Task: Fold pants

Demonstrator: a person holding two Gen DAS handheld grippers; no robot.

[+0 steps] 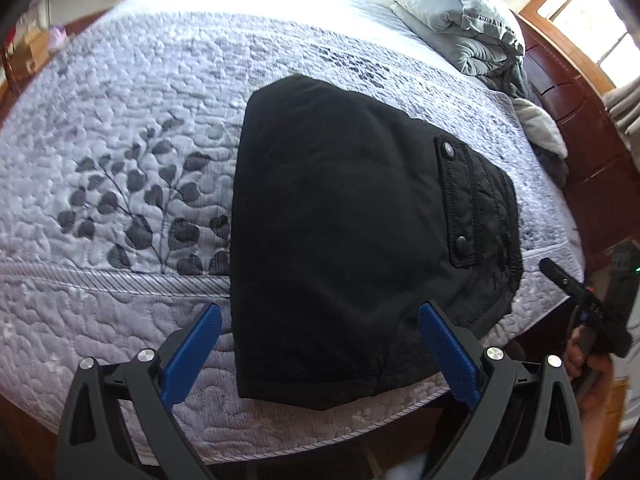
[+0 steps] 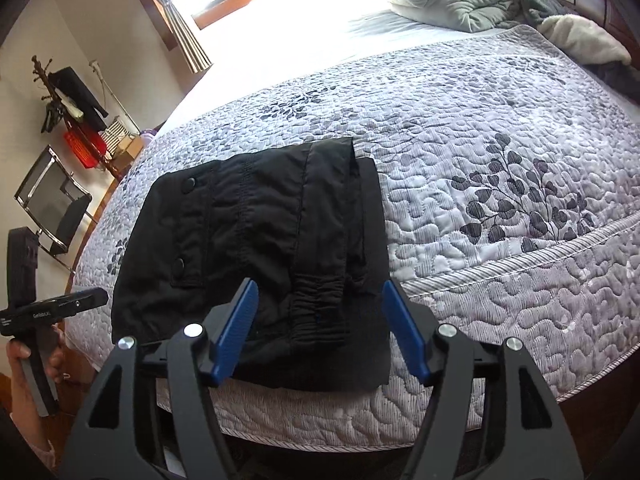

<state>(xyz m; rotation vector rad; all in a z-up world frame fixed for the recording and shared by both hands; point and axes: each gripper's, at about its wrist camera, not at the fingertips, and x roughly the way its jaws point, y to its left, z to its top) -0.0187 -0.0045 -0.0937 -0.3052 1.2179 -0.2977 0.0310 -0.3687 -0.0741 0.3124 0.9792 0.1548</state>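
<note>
Black pants (image 1: 344, 216) lie folded into a compact rectangle on the quilted bed near its front edge. A snap-button pocket flap (image 1: 456, 196) faces up. In the right wrist view the pants (image 2: 256, 248) show an elastic cuff (image 2: 318, 312) on top. My left gripper (image 1: 320, 312) is open and empty, hovering above the pants' near edge. My right gripper (image 2: 318, 288) is open and empty, just above the near edge by the cuff. Each gripper's body shows in the other view, held by a hand (image 1: 584, 304) (image 2: 44, 308).
The grey leaf-print quilt (image 1: 120, 184) covers the bed. A bundled grey duvet (image 1: 452, 8) and pillows lie at the head, by a wooden headboard (image 1: 576, 128). A coat rack (image 2: 68, 96), a red crate and a chair (image 2: 52, 204) stand beside the bed.
</note>
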